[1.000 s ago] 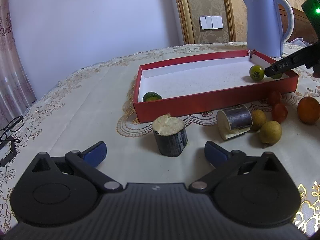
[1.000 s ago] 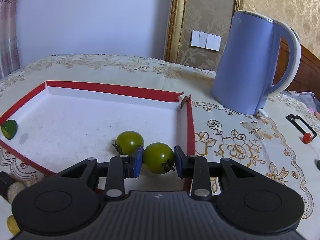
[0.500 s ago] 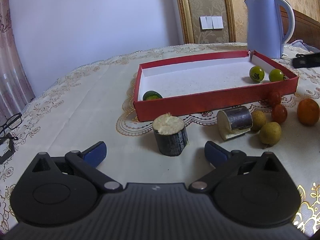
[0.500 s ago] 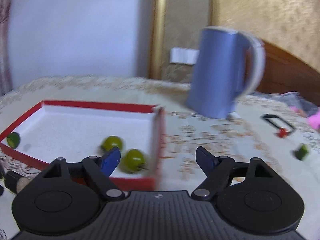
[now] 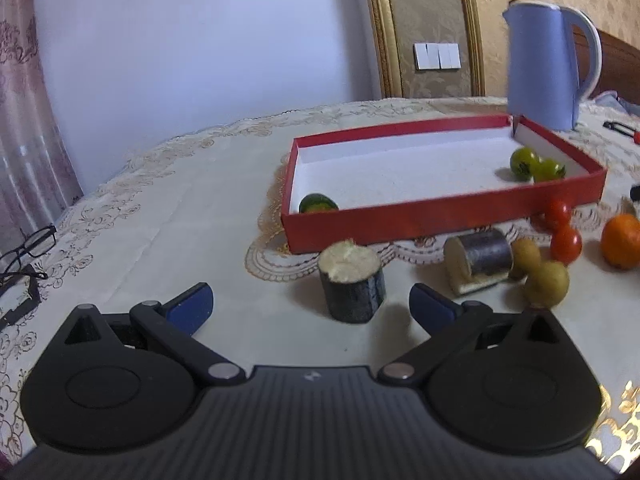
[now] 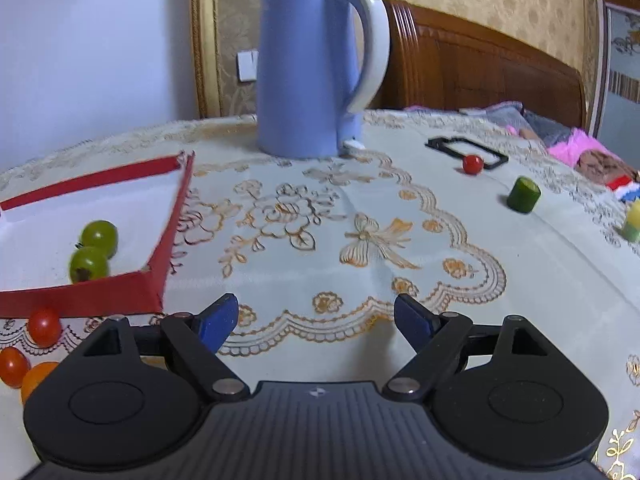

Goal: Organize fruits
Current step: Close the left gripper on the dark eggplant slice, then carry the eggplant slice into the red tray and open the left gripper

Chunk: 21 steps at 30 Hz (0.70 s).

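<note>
Released a second before, the green tomato (image 6: 89, 264) now lay in the near right corner of the red tray (image 6: 80, 300), touching its twin (image 6: 99, 237), while the right gripper (image 6: 316, 322) had drawn back and swung right, out over bare tablecloth. Its jaws stood wide apart and held nothing. The left gripper (image 5: 310, 304) had hardly stirred; its jaws were also spread wide and empty, aimed at an upright dark stub with a pale cut top (image 5: 352, 280) just in front of them.

Beyond that stub a second one lay on its side (image 5: 478, 260), then two yellowish fruits (image 5: 546, 280), red cherry tomatoes (image 5: 565, 242) and an orange (image 5: 622, 242), all on the table (image 5: 160, 220) outside the tray's near wall. A green piece (image 5: 318, 203) sat in the tray's near left corner. Far right, a lone red tomato (image 6: 472, 164) and a green chunk (image 6: 523, 194) waited near the blue kettle (image 6: 308, 72).

So one more fruit seemed sorted, with plenty left; the right hand looked free to fetch the next.
</note>
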Each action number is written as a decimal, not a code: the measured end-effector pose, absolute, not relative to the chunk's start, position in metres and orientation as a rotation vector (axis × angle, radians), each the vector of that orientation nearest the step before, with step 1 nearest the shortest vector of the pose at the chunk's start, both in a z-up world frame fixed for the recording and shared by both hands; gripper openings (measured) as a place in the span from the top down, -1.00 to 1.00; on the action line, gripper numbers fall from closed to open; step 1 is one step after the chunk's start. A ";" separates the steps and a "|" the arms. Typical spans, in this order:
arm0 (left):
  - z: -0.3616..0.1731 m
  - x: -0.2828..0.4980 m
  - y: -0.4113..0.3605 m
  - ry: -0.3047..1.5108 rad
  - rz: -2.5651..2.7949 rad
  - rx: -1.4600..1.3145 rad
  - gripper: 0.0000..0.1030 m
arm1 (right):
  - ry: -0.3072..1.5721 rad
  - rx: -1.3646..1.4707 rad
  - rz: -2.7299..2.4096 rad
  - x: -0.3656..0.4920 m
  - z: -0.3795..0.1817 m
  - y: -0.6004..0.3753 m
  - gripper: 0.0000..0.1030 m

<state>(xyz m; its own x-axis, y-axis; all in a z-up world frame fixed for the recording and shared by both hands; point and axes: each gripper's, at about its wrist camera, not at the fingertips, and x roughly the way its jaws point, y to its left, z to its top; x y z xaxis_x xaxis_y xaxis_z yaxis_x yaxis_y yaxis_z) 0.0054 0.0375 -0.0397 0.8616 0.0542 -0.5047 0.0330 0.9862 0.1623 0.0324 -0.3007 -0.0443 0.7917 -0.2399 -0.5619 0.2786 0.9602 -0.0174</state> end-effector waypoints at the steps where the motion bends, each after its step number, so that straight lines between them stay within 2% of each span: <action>1: -0.038 0.007 0.039 0.540 0.001 0.144 -1.00 | 0.605 0.073 -0.287 0.035 -0.045 -0.302 -0.66; 3: -0.035 0.013 0.040 0.558 -0.009 0.105 -1.00 | 0.626 0.079 -0.294 0.036 -0.046 -0.304 -0.69; 5: -0.035 0.019 0.039 0.563 0.007 0.122 -0.90 | 0.630 0.066 -0.300 0.039 -0.046 -0.303 -0.79; 7: -0.037 0.025 0.038 0.585 0.010 0.132 -0.63 | 0.635 0.075 -0.302 0.039 -0.046 -0.306 -0.89; 8: -0.038 0.027 0.040 0.602 0.002 0.117 -0.61 | 0.637 0.087 -0.292 0.039 -0.046 -0.307 -0.91; 14: -0.040 0.026 0.048 0.603 -0.034 0.072 -0.34 | 0.642 0.081 -0.291 0.040 -0.046 -0.306 -0.92; 17: -0.039 0.024 0.043 0.594 -0.053 0.089 -0.05 | 0.641 0.081 -0.290 0.040 -0.046 -0.307 -0.92; 19: -0.039 0.022 0.040 0.592 -0.073 0.089 0.26 | 0.641 0.081 -0.290 0.040 -0.046 -0.307 -0.92; 21: -0.039 0.021 0.037 0.591 -0.088 0.088 0.38 | 0.641 0.081 -0.290 0.040 -0.046 -0.307 -0.92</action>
<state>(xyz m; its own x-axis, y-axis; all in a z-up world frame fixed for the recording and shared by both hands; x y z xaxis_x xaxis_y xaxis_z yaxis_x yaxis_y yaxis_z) 0.0212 0.0365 -0.0390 0.8268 -0.0577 -0.5596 0.1082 0.9925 0.0577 0.0397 -0.3068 -0.0464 0.7624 -0.2419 -0.6002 0.2915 0.9565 -0.0153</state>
